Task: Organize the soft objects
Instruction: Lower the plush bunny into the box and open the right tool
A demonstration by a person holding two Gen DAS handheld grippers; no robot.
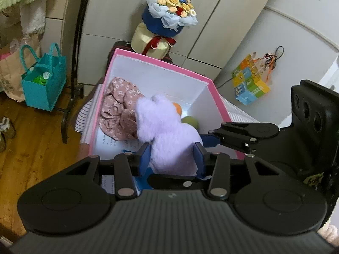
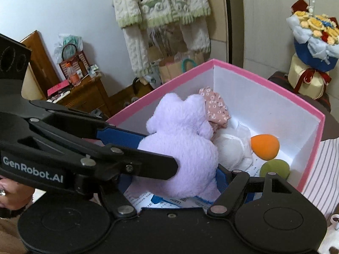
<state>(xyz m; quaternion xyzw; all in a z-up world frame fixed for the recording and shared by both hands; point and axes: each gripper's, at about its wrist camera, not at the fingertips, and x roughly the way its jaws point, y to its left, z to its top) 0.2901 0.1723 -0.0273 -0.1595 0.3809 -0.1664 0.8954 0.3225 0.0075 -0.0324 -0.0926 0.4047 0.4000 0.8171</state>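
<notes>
While my left gripper pinches the lilac plush toy – fingers half closed on its base – it hangs over the pink box. Lower it beside the floral cloth and orange sponge, then release. Right gripper's spread I cannot tell – plush hides it.

In the right wrist view, lower left of the frame, my left gripper carries white lettering on its black body: "GenRobot.AI". The printed sheet on the box floor, bottom centre, has small print too fine for me to read. I can make out no other text.
</notes>
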